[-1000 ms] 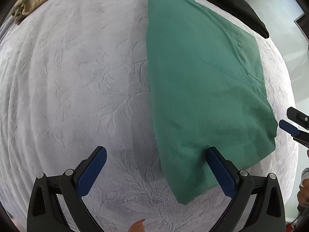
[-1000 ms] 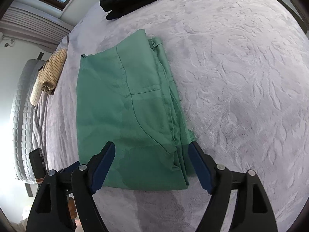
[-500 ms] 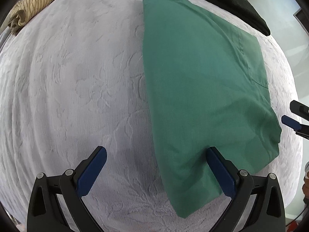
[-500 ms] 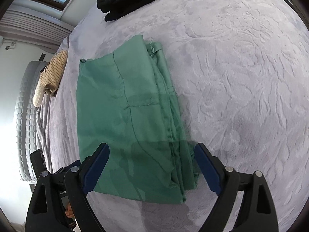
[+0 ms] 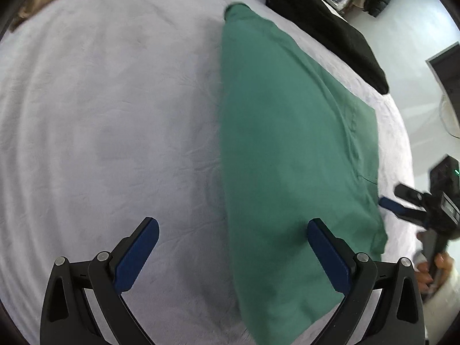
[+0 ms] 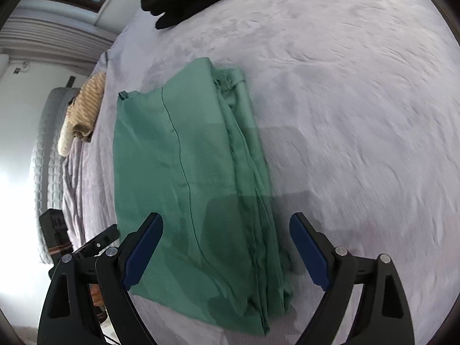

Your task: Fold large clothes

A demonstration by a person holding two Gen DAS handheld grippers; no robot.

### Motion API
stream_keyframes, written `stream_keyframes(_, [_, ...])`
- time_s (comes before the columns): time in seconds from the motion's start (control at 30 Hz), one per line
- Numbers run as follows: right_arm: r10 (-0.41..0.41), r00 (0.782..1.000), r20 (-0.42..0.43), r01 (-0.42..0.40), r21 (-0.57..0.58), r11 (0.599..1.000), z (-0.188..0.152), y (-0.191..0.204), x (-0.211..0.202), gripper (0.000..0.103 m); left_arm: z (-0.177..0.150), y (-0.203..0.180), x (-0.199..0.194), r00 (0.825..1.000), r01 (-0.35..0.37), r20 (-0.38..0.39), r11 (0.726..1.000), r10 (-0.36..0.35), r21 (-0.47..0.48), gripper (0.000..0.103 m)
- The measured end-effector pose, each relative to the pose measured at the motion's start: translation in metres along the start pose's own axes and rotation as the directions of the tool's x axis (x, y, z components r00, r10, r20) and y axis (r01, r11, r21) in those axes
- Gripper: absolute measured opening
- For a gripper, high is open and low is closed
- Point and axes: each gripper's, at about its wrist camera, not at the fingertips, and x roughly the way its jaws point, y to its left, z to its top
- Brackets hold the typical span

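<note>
Green trousers (image 5: 290, 155) lie folded into a long flat strip on the pale grey bedspread (image 5: 115, 115), and neither pair of my jaws grips them.

My left gripper (image 5: 233, 247) looks down at the cloth from one long side. Its jaws stand wide apart: one pad hangs over bare bedspread, the other over the green cloth near the closest end, with nothing clamped. From here I see the smooth folded edge of the trousers, a black garment (image 5: 325, 28) just beyond them at the far edge of the bed, and dark clutter on the floor past it. At the right edge of this view my right gripper (image 5: 402, 204) pokes in beside the cloth, with the hand (image 5: 431, 270) that carries it below.

My right gripper (image 6: 227, 247) looks along the trousers (image 6: 189, 178) from the other side. Its jaws are spread wide too, straddling the near end of the strip without pressing on it. This view shows what the other hides: the stacked layered edges (image 6: 253, 189) along one side, a seam running down the top panel, a window up in the corner, and a striped tan cloth (image 6: 86, 106) bunched at the far edge of the bed. Part of my left gripper (image 6: 95, 241) shows at the lower left.

Both grippers tilt steeply downward toward the bed.
</note>
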Motion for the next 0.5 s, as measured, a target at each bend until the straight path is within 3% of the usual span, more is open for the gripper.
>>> stream_keyframes(0.13, [0.088,0.996,-0.031,-0.088,0.001,0.996,0.024,-0.007,0.024,0.092,0.004,-0.002,0.029,0.988,0.126,-0.083,0.992,-0.126,-0.006,0.103])
stream_keyframes(0.4, [0.213,0.976,-0.037,-0.211,0.048,0.976,0.059,-0.01,0.061,0.092,0.011,-0.036,0.061,0.983,0.146,-0.116,0.989,-0.141,0.036,0.103])
stream_keyframes(0.43, [0.219,0.975,-0.037,-0.217,0.056,0.975,0.061,-0.01,0.064,0.088,0.012,-0.038,0.062,0.984,0.138,-0.118,0.989,-0.132,0.048,0.103])
stream_keyframes(0.47, [0.207,0.977,-0.042,-0.204,0.069,0.976,0.064,-0.01,0.067,0.073,0.013,-0.042,0.063,0.985,0.133,-0.116,0.989,-0.126,0.062,0.101])
stream_keyframes(0.5, [0.179,0.983,-0.05,-0.174,0.084,0.981,0.065,-0.011,0.07,0.047,0.013,-0.045,0.061,0.987,0.127,-0.109,0.989,-0.118,0.075,0.09])
